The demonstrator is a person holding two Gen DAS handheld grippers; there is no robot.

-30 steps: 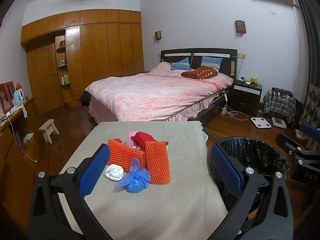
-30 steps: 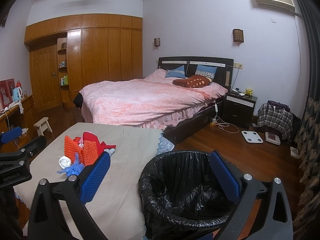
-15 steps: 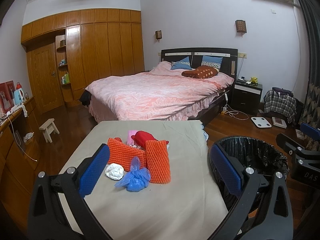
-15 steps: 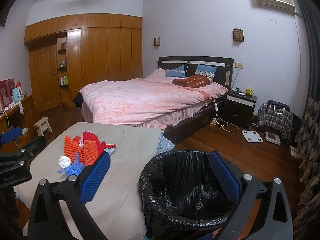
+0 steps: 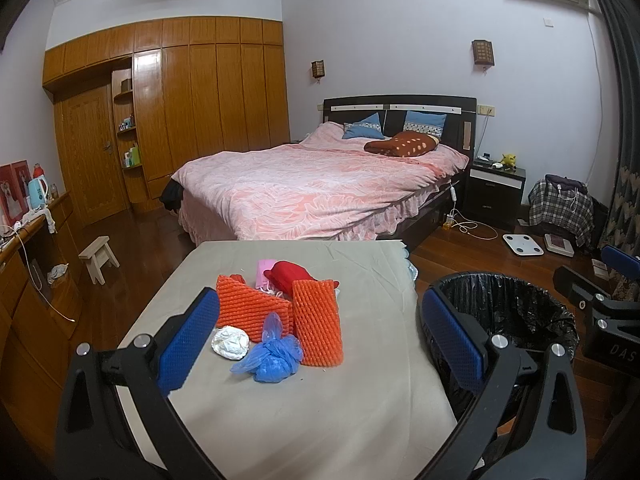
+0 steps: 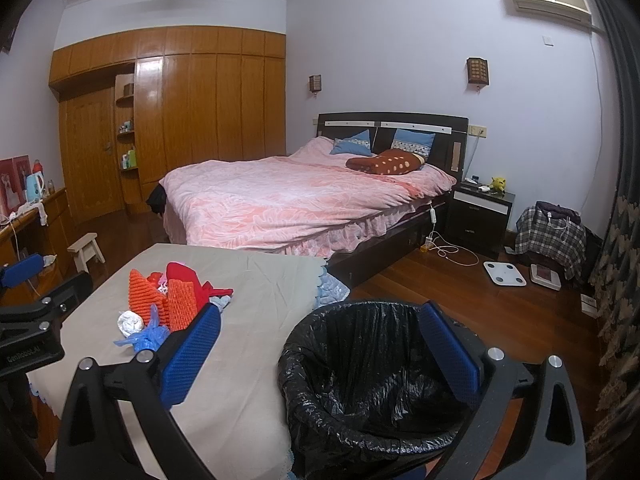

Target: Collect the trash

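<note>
The trash sits in one small heap near the middle of the tabletop (image 5: 360, 400), which is covered in a grey cloth, and parts of the heap hide one another: a pink item (image 5: 265, 272) and a red item (image 5: 292, 274) lie at the back behind two orange foam nets (image 5: 318, 322), so their shapes are hard to make out, and something pale tucked between them cannot be identified. In front lie one crumpled white wad (image 5: 230, 343) and one knotted blue plastic bag (image 5: 272, 360), the bag touching the nearer net. From the right wrist view the right claw's own left finger covers the front edge of the heap. One bin lined with a black bag (image 6: 372, 368) stands on the floor just beside the tabletop's right edge; its base is out of sight and its inside is too dark to tell if anything lies there. The left claw (image 5: 320, 344) hangs above the tabletop just short of the heap, fingers spread wide and holding nothing. The right claw (image 6: 320, 354) hangs over the bin's mouth, likewise spread wide and empty. Each claw shows only partly at the edge of the other's view.
</note>
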